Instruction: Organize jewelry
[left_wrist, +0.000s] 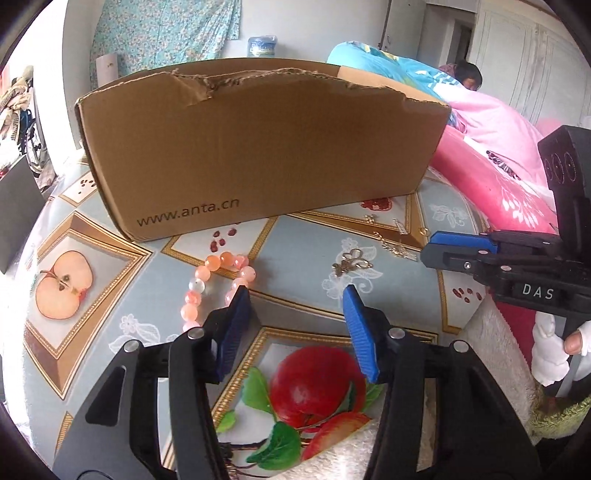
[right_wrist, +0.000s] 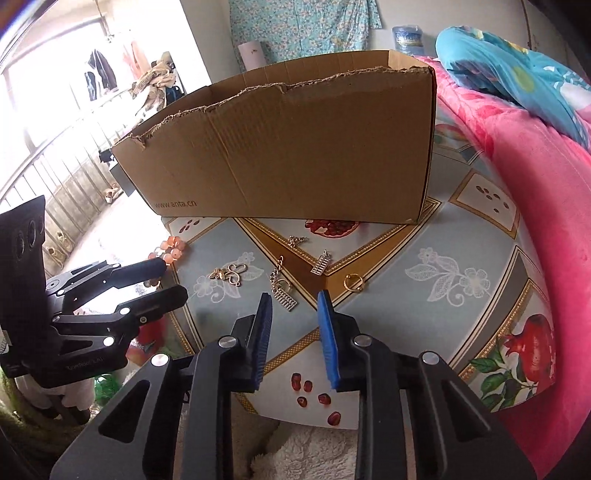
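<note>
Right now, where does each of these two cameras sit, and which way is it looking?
Left wrist: on the left gripper, looking down along its blue fingers at the pink bead bracelet before the cardboard box; the right gripper and a gloved hand show.
Right wrist: on the right gripper, facing the small metal charms and gold ring; the left gripper shows.
Shared: box, fruit-print tablecloth, bracelet, charms.
</note>
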